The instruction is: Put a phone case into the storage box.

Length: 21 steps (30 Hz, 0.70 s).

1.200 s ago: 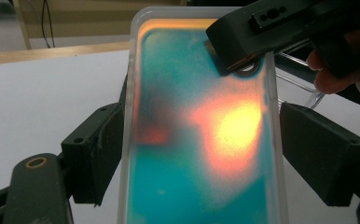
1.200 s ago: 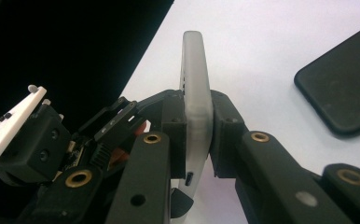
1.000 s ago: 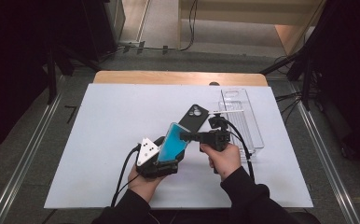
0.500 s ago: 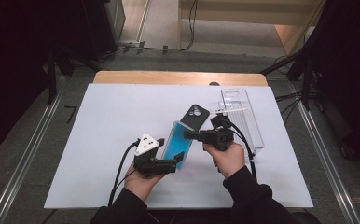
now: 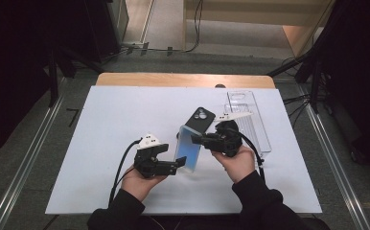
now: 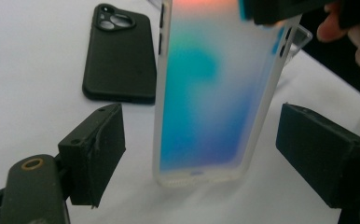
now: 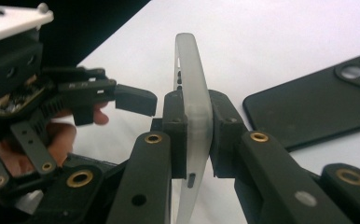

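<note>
A frosted phone case (image 5: 188, 149) with a blue-green gradient stands upright on its bottom end on the white table cover (image 5: 101, 129). My right gripper (image 5: 196, 140) is shut on its upper side edge, and in the right gripper view both pads clamp the case's (image 7: 193, 93) rim at the right gripper (image 7: 194, 135). My left gripper (image 5: 178, 165) is low at the case's lower end. In the left gripper view its jaws stand wide open on either side of the case (image 6: 211, 93), touching nothing, so the left gripper (image 6: 201, 156) holds nothing.
A black phone case (image 5: 201, 119) lies camera side up just behind the frosted one, also in the left gripper view as the black case (image 6: 120, 60). A clear plastic tray (image 5: 250, 120) lies at the right back. The table's left half is bare white cover.
The left gripper has drawn back a little toward the person and left, off the case's lower end, its jaws now open. The right gripper keeps its hold, and the case stands more upright.
</note>
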Tool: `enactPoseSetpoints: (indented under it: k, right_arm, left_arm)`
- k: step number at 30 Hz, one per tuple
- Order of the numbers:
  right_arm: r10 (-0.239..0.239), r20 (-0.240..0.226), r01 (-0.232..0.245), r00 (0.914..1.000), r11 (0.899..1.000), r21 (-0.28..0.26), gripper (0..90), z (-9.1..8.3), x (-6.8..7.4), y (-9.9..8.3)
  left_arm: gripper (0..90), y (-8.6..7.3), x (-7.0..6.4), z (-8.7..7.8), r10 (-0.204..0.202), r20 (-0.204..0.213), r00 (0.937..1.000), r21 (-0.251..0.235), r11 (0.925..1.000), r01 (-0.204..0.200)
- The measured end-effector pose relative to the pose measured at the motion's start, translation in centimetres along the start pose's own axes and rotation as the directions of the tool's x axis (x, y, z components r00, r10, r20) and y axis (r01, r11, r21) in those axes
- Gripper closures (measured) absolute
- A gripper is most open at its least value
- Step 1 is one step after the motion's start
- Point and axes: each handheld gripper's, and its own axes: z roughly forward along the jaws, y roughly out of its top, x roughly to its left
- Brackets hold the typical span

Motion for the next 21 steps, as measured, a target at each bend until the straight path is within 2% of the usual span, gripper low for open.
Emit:
enactPoseSetpoints:
  k: [3, 4, 7, 11, 14, 15, 18, 21]
  right_arm:
    - [-0.05, -0.003, 0.05, 0.9988, 0.999, 0.002, 77.0, -0.4, 0.0, 0.1]
    - [-0.064, -0.006, 0.064, 0.998, 0.998, 0.002, 77.0, -0.5, 0.0, 0.2]
    - [-0.092, -0.026, 0.092, 0.9954, 0.995, 0.024, 77.0, -0.7, -0.1, 0.3]
    - [-0.139, -0.048, 0.141, 0.9892, 0.989, 0.046, 77.0, -1.0, -0.2, 0.4]
    - [-0.143, -0.076, 0.148, 0.9868, 0.988, 0.054, 77.0, -1.3, -0.5, 0.3]
    - [-0.144, -0.083, 0.149, 0.9861, 0.987, 0.055, 77.0, -1.4, -0.6, 0.3]
    - [-0.17, -0.106, 0.177, 0.9798, 0.982, 0.061, 76.9, -1.6, -0.8, 0.4]
    - [-0.18, -0.126, 0.19, 0.9755, 0.979, 0.072, 77.0, -1.7, -1.1, 0.6]
  left_arm:
    - [16.0, 0.5, -0.1, -0.3, 0.029, -0.005, 0.9996, 0.034, 0.999, -0.028]
    - [17.7, 0.8, -0.2, -0.3, 0.032, 0.005, 0.9995, 0.056, 0.9979, -0.032]
    - [18.5, 1.3, -0.1, -0.6, 0.036, 0.04, 0.9986, 0.082, 0.9958, -0.039]
    - [18.5, 1.6, 0.4, -1.0, 0.037, 0.066, 0.9971, 0.095, 0.9945, -0.043]
    - [18.8, 1.8, 0.6, -1.3, 0.048, 0.101, 0.9937, 0.101, 0.9931, -0.058]
    - [21.6, 2.0, 0.7, -1.4, 0.056, 0.108, 0.9925, 0.108, 0.9918, -0.068]
    - [24.4, 2.3, 0.6, -1.7, 0.085, 0.11, 0.9903, 0.103, 0.9899, -0.097]
    - [24.4, 2.6, 0.8, -2.0, 0.088, 0.149, 0.9849, 0.101, 0.9895, -0.104]
